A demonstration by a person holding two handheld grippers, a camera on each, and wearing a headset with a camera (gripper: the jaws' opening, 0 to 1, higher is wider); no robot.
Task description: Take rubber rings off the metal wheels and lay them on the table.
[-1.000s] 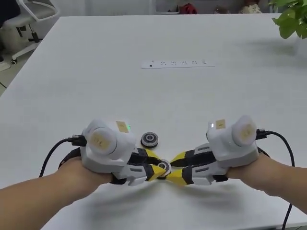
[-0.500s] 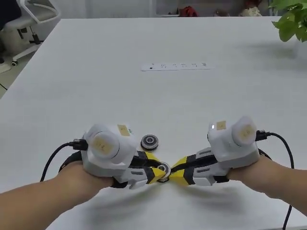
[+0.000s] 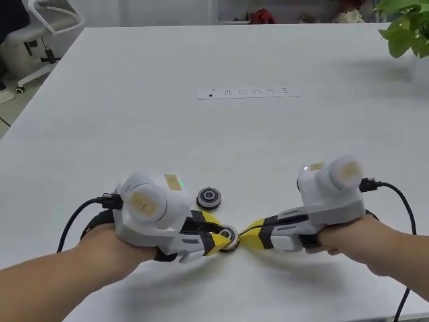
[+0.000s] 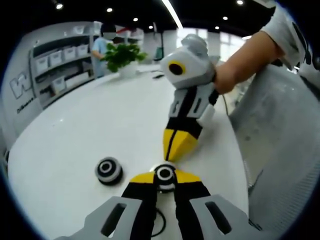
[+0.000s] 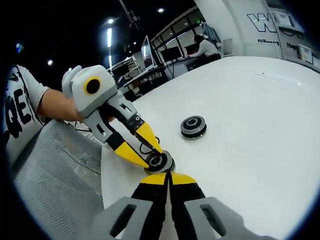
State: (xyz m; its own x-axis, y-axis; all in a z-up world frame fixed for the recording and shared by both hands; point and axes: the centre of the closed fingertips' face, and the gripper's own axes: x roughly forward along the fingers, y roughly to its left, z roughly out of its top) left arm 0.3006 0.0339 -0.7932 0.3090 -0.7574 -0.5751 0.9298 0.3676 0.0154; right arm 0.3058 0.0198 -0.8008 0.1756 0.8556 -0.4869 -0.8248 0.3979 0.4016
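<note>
A small metal wheel (image 3: 228,235) with a dark rim is clamped between the yellow tips of my left gripper (image 3: 222,240), just above the white table (image 3: 201,134). In the left gripper view the wheel (image 4: 165,173) sits between the shut jaws of the left gripper (image 4: 165,177). My right gripper (image 3: 246,231) points at it from the right, jaws shut, and the right gripper view shows its tips (image 5: 168,177) against the wheel's edge (image 5: 159,161). Whether they pinch a rubber ring is unclear. A second wheel (image 3: 209,196) lies flat behind the left gripper. A thin black ring (image 4: 160,223) lies under the left jaws.
A white power strip (image 3: 248,90) lies across the middle of the table. Green plant leaves (image 3: 405,27) hang in at the far right corner, and an office chair (image 3: 40,27) stands past the far left edge. The near table edge runs just below both hands.
My right gripper has drawn back a little to the right and rolled, so its tips sit farther from the wheel. The left gripper still holds the wheel in the same place.
</note>
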